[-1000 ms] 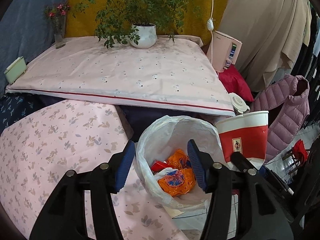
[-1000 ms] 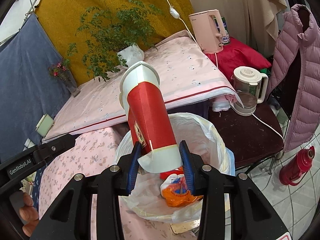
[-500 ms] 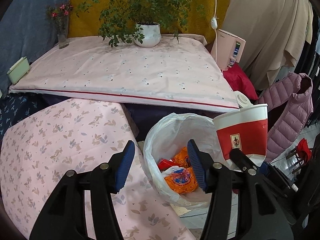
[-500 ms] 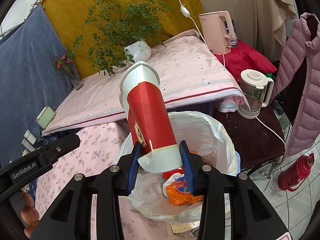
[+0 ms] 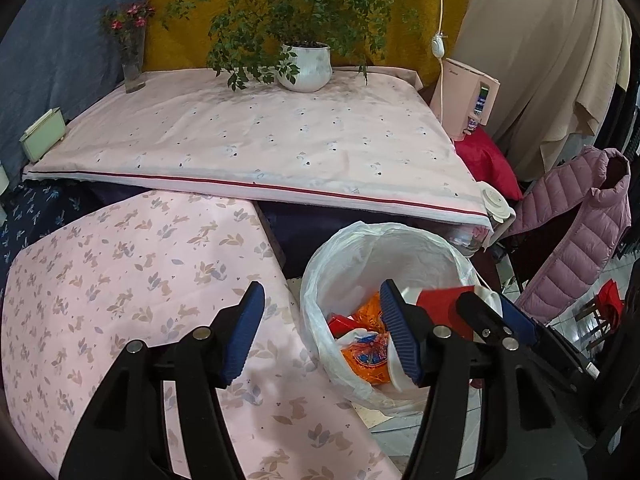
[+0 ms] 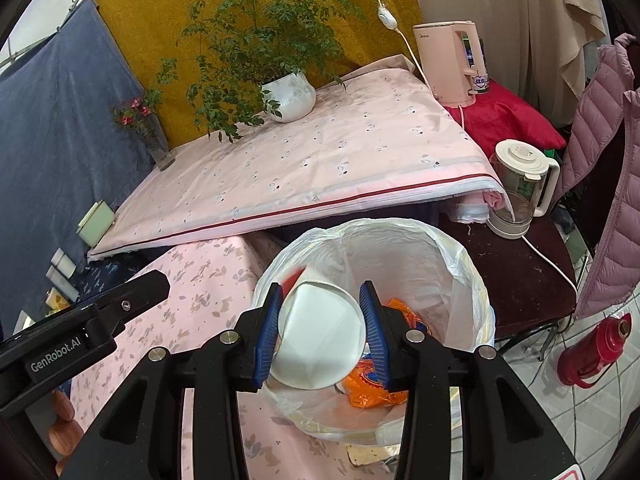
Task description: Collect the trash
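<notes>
Cup (image 6: 320, 336), red and white, sits between right gripper (image 6: 322, 334) fingers, squeezed tight, tipped over white bin bag (image 6: 460, 276). Orange wrappers (image 5: 366, 356) lie inside bag. Left gripper (image 5: 320, 334) fingers just opening wider, nothing between them, above pink cloth (image 5: 120, 264).

Mustard wall drape (image 5: 404, 4) top centre, blue cloth (image 5: 68, 40) upper left, beige curtain (image 5: 532, 52) upper right; pink-sheeted worktop (image 5: 256, 140) mid-frame; white tiled floor (image 6: 600, 412) lower right.
</notes>
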`<act>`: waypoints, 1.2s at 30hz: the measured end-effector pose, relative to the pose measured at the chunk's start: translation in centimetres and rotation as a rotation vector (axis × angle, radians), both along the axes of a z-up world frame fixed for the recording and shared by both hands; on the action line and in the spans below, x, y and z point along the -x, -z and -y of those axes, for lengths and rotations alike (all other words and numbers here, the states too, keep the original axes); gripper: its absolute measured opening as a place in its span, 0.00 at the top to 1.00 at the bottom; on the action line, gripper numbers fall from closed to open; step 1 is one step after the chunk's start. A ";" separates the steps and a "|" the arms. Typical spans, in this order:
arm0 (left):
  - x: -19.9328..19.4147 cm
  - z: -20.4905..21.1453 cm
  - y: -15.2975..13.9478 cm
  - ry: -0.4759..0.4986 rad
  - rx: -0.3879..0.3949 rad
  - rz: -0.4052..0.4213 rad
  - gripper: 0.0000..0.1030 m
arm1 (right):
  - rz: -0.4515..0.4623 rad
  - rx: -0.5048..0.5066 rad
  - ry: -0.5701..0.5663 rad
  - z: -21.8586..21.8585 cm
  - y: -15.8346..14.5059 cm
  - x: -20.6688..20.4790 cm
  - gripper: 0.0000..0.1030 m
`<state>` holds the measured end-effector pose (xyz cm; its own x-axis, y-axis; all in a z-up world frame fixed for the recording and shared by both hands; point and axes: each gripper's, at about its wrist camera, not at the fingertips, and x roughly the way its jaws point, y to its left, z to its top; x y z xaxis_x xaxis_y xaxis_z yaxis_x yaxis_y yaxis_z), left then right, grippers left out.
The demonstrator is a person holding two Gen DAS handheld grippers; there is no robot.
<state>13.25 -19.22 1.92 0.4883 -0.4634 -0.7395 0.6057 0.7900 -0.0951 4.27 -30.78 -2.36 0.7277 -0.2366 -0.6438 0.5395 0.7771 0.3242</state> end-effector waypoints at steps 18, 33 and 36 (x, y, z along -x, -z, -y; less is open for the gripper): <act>-0.3 -1.6 1.1 -0.024 -0.005 -0.014 0.41 | -0.027 0.038 -0.020 -1.1 0.1 -0.4 0.62; 1.0 -3.2 2.9 -0.039 -0.042 -0.002 0.33 | -0.118 0.148 -0.059 -3.2 0.8 0.6 0.58; 1.6 -3.5 3.7 -0.039 -0.059 -0.002 0.32 | -0.134 0.156 -0.059 -3.5 1.3 1.1 0.54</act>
<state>11.64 -15.74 -1.74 0.5039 -0.3995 -0.7658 0.5739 0.8175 -0.0488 3.14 -27.25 -3.66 0.6537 -0.3002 -0.6947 0.5216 0.8438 0.1261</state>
